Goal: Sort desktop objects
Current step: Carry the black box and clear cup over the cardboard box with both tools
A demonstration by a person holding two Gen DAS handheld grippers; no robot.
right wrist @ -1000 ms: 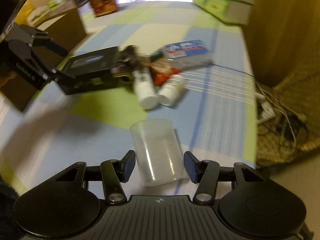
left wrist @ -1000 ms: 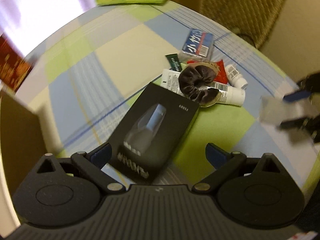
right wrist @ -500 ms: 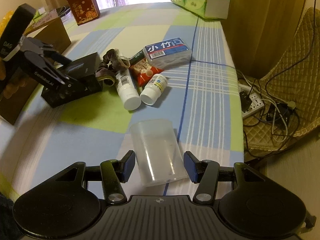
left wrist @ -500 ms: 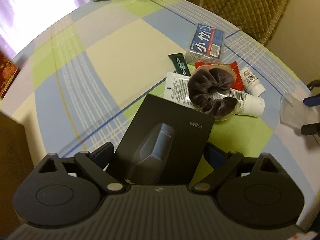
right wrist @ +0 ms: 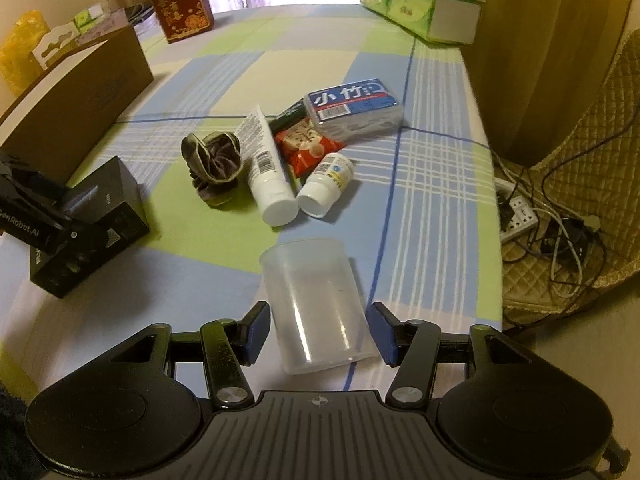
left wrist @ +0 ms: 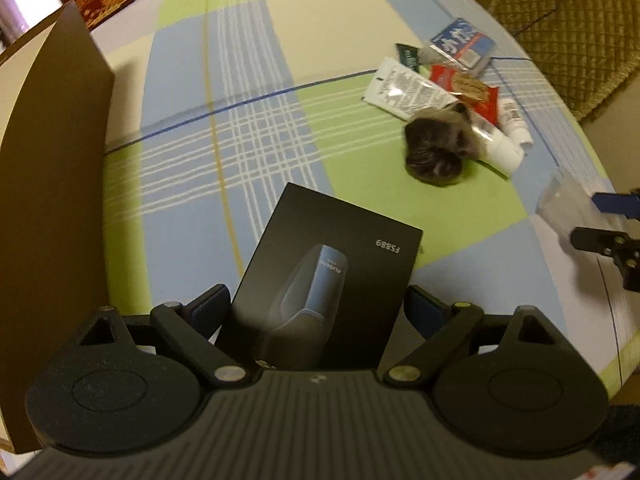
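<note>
My left gripper (left wrist: 318, 308) is shut on a black product box (left wrist: 332, 264), held by its near end over the checked tablecloth. In the right wrist view that box (right wrist: 96, 216) sits at the left, apart from the pile. My right gripper (right wrist: 320, 334) is shut on a clear plastic cup (right wrist: 316, 300) lying lengthwise between the blue pads, mouth pointing away. The pile holds a dark scrunchie (right wrist: 214, 160), a white tube (right wrist: 266, 168), a small white bottle (right wrist: 326, 184), a red snack packet (right wrist: 306, 146), a dark green sachet (right wrist: 288, 114) and a blue-labelled clear case (right wrist: 354, 106).
A tall brown cardboard box (left wrist: 52, 140) stands along the left side. Green tissue packs (right wrist: 416, 0) and a red gift box (right wrist: 180, 4) stand at the far end. Beyond the table's right edge are a quilted chair and a power strip (right wrist: 520, 216) with cables.
My left gripper has closed on the black box and drawn it back and left, away from the pile; the scrunchie now lies on the cloth beside the tube. The right gripper has steadied with the cup.
</note>
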